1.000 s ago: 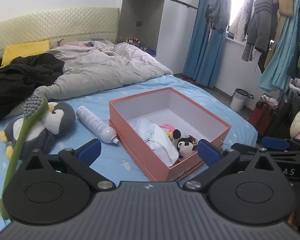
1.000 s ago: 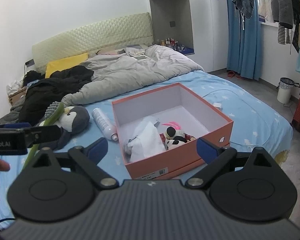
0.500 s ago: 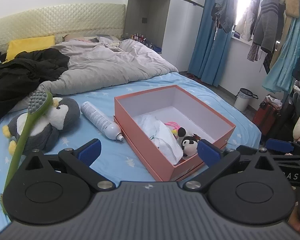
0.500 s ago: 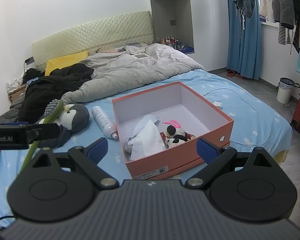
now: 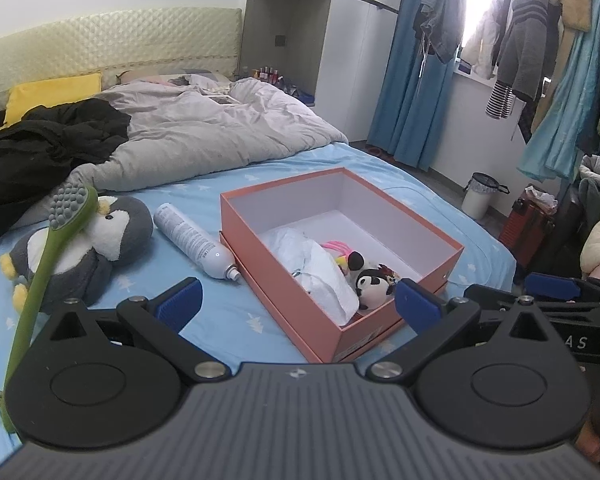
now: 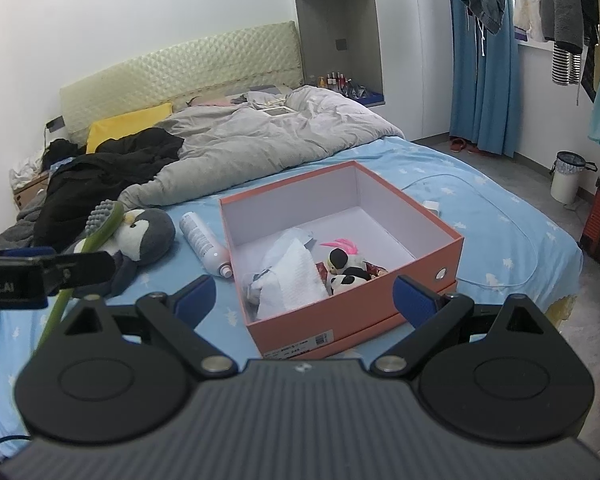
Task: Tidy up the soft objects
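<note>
Between picks: both tools, left [image 5: 296,302] and right [image 6: 304,294], gaping wide, gripping nothing, hovering near the orange box [image 5: 380,322]. Small plushies [image 5: 370,280] already boxed; penguin plush [image 5: 100,240] lying left on bed, under green brush [image 5: 50,252]. Next, probably: reach left, clear brush, pinch penguin.

**Item count: bed and box**

On the bed [image 5: 228,316]: 1 orange box [image 5: 380,328], 1 penguin plush [image 5: 100,240], 1 green long-handled brush [image 5: 56,248], 1 white spray can [image 5: 192,240], 1 grey duvet [image 5: 204,136], 1 yellow pillow [image 5: 52,92]. Inside the box: 2 small plush toys [image 5: 370,280], 1 white cloth [image 5: 320,268], 1 pink item [image 5: 334,246], kind unclear. 2 hand-held grippers in view: left hand-held gripper [image 5: 296,304], right hand-held gripper [image 6: 304,300].
</note>
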Tool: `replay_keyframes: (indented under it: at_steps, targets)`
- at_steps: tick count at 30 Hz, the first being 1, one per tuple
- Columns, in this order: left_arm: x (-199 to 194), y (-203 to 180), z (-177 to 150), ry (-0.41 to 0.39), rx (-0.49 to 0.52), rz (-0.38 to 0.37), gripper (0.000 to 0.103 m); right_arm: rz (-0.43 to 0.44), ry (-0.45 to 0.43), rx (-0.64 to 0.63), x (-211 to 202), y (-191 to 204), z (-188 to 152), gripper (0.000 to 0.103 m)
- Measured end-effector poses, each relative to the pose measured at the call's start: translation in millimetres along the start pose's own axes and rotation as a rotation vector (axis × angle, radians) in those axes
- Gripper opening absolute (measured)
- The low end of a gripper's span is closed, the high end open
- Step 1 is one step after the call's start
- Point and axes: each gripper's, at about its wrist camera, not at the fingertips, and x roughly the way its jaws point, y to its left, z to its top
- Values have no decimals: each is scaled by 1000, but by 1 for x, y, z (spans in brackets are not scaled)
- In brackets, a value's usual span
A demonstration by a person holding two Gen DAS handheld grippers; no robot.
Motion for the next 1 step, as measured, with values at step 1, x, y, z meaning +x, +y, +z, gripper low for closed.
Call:
replay_keyframes:
  at_steps: [1]
  targets:
    - [-1, 0, 0, 1, -3, 2, 103, 0, -1, 1, 0, 0, -1, 97]
